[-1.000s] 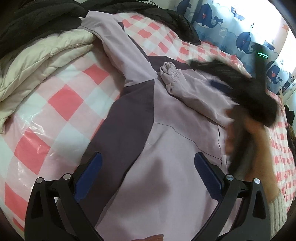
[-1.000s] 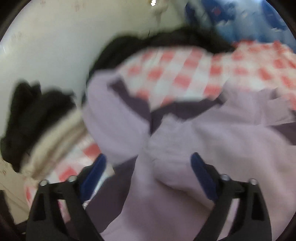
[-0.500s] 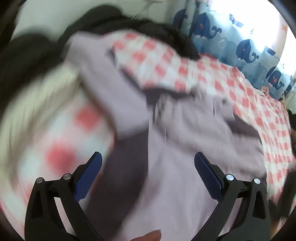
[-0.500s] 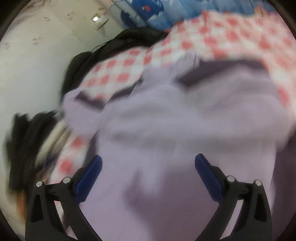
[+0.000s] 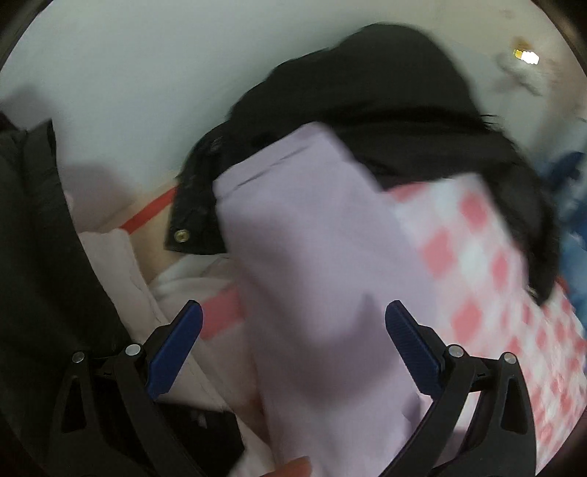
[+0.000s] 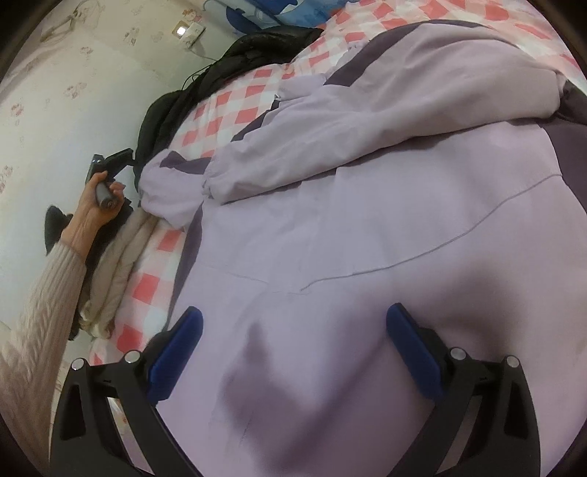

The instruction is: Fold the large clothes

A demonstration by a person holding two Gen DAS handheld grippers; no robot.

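Note:
A large lilac jacket [image 6: 367, 227] with dark purple panels lies spread on the pink checked bed. One sleeve [image 6: 367, 124] is folded across its body. My right gripper [image 6: 293, 348] is open and empty just above the jacket's lower body. My left gripper [image 5: 293, 345] is open, over the other lilac sleeve [image 5: 312, 257], which stretches toward the wall. In the right wrist view the left gripper [image 6: 110, 165] shows far off, held near that sleeve's end.
A black coat [image 5: 385, 110] is piled against the wall behind the sleeve end. A cream quilted garment [image 6: 117, 264] and dark clothes [image 5: 44, 257] lie along the bed's left edge. The pink checked sheet [image 5: 477, 257] is on the right. A blue whale curtain [image 6: 286, 7] hangs at the back.
My left gripper has swung from the jacket's body out to the far sleeve near the wall. My right gripper has pulled back over the jacket's lower body. Both stay open.

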